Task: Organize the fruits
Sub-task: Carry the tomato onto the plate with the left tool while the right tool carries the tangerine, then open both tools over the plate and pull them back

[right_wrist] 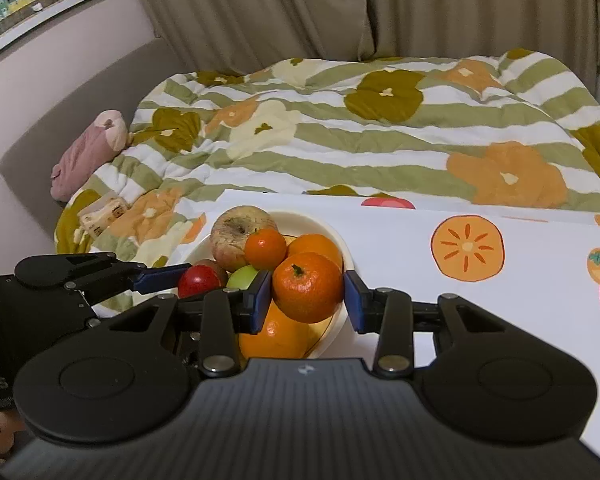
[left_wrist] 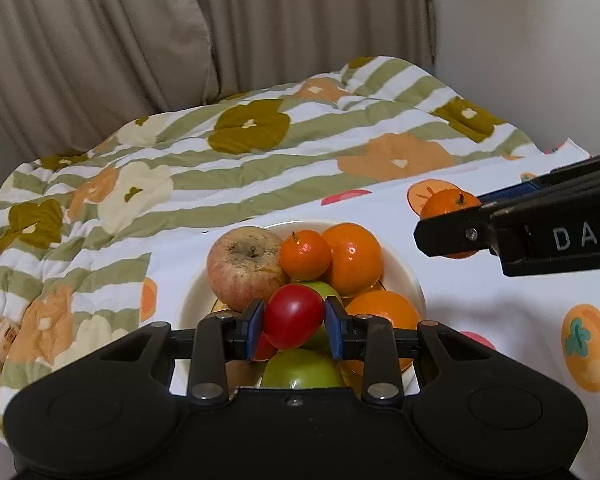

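A cream bowl [left_wrist: 188, 304] on the table holds a blotchy apple [left_wrist: 244, 266], a small mandarin [left_wrist: 305, 254], oranges [left_wrist: 354, 258] and a green apple [left_wrist: 300, 370]. My left gripper [left_wrist: 294, 314] is shut on a red tomato-like fruit [left_wrist: 290, 322], held just above the pile. My right gripper [right_wrist: 306, 298] is shut on a mandarin [right_wrist: 306, 284] with a stem, raised at the bowl's [right_wrist: 312, 220] right side. In the left wrist view the right gripper [left_wrist: 450, 218] and its mandarin [left_wrist: 444, 205] show at the right. The left gripper [right_wrist: 196, 278] with the red fruit [right_wrist: 198, 282] shows at the left of the right wrist view.
A white cloth printed with fruits [right_wrist: 468, 248] covers the table to the right of the bowl. Behind lies a striped flowered quilt [right_wrist: 340, 140], with a pink plush toy [right_wrist: 88, 152] and a tissue pack [right_wrist: 102, 214] at its left. Curtains [right_wrist: 460, 4] hang at the back.
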The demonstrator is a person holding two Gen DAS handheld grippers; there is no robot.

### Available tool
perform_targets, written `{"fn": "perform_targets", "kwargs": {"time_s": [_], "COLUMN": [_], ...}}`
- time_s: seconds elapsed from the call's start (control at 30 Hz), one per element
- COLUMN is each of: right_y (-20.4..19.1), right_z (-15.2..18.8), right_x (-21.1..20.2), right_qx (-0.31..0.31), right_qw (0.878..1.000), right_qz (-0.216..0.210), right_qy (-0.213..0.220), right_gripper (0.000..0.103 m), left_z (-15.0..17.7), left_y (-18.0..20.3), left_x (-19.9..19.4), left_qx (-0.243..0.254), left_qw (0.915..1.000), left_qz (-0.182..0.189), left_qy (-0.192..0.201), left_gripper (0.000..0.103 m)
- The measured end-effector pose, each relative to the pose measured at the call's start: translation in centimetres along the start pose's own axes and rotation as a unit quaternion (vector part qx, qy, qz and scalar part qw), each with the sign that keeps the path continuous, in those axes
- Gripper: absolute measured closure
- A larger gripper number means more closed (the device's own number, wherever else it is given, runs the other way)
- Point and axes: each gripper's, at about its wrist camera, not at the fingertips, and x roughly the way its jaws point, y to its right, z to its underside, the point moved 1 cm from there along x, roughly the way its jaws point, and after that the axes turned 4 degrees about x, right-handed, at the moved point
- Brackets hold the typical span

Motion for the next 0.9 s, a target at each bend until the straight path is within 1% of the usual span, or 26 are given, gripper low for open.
{"fn": "perform_targets", "kwargs": {"time_s": [0.07, 0.1, 0.13, 0.17, 0.23, 0.3, 0.4, 0.47, 0.6, 0.8, 0.9], "right_y": [-0.1, -0.1, -0.2, -0.3, -0.3, -0.3, -0.5, -0.7, -1.0, -1.0, -0.8], "right_z": [0.0, 0.0, 0.0, 0.0, -0.1, -0.2, -0.4, -0.6, -0.8, -0.9, -0.6], "right_x": [0.1, 0.1, 0.1, 0.1, 0.0, -0.1, -0.2, -0.1, 0.7, 2.6, 3.6], "right_qx": [0.004, 0.005, 0.005, 0.006, 0.009, 0.013, 0.014, 0.012, 0.012, 0.021, 0.028], "right_qw": [1.0, 1.0, 1.0, 1.0, 1.0, 1.0, 1.0, 1.0, 0.999, 0.999, 0.998], "right_qz": [0.006, 0.009, 0.012, 0.014, 0.019, 0.021, 0.025, 0.027, 0.03, 0.04, 0.047], "right_qy": [0.001, 0.001, 0.002, 0.004, 0.006, 0.008, 0.009, 0.01, 0.004, -0.008, -0.014], "right_gripper": [0.049, 0.049, 0.049, 0.049, 0.049, 0.049, 0.049, 0.049, 0.049, 0.049, 0.049], "left_z": [0.1, 0.0, 0.0, 0.0, 0.0, 0.0, 0.2, 0.5, 1.0, 1.7, 1.9], "left_y": [-0.2, -0.3, -0.4, -0.4, -0.6, -0.7, -0.8, -1.1, -1.6, -2.6, -2.9], "left_x": [0.3, 0.2, 0.0, -0.2, -0.9, -1.7, -2.8, -3.5, -4.8, -5.4, -5.3], "left_qx": [0.006, 0.008, 0.011, 0.012, 0.013, 0.017, 0.018, 0.013, 0.003, -0.006, -0.009], "left_qw": [1.0, 0.9999, 0.9999, 0.9998, 0.9996, 0.9991, 0.999, 0.999, 0.999, 0.999, 0.9988], "left_qz": [0.008, 0.009, 0.012, 0.014, 0.013, 0.013, 0.013, 0.012, 0.011, 0.003, 0.006], "left_qy": [-0.002, 0.0, 0.004, 0.008, 0.023, 0.035, 0.039, 0.04, 0.044, 0.045, 0.047], "left_gripper": [0.065, 0.063, 0.051, 0.032, 0.011, 0.01, 0.01, 0.006, 0.005, 0.005, 0.004]}}
